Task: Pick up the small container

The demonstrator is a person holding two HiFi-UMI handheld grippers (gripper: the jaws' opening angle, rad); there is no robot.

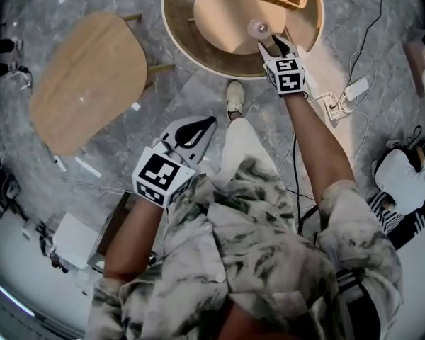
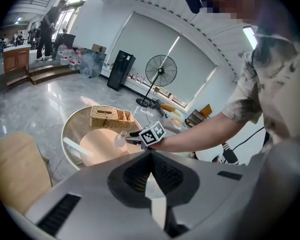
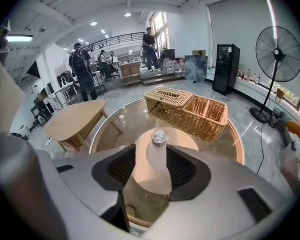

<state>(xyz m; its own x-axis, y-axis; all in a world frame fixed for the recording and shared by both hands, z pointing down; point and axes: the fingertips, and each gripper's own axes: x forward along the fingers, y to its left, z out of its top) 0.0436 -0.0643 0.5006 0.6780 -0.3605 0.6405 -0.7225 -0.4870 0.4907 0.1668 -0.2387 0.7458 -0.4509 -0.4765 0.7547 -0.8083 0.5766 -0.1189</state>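
I keep the round table (image 1: 176, 28) as my reference. The small container (image 3: 158, 138) stands upright near the table's middle, above the pale wooden disc (image 3: 152, 176) that shows through the glass top. It has a cloudy, see-through body and a crinkled silvery top. I cannot tell what is inside it.

My right gripper (image 3: 151, 153) points down at the table with its jaws spread wide. The container sits in the gap at their tips, and neither pad presses on it, so nothing is gripped. From the head view the container (image 1: 258, 28) is just ahead of the right gripper (image 1: 272, 46).

At the table's far edge lies a wicker basket (image 3: 186, 110). One end is covered by a woven lid, and beside that are two open compartments. I cannot make out what they hold.

My left gripper (image 2: 151, 155) hangs off the table, well back from its rim and close to my body. Its jaws are drawn together to a point with nothing between them. A wooden side table (image 1: 88, 83) stands beside the round table.
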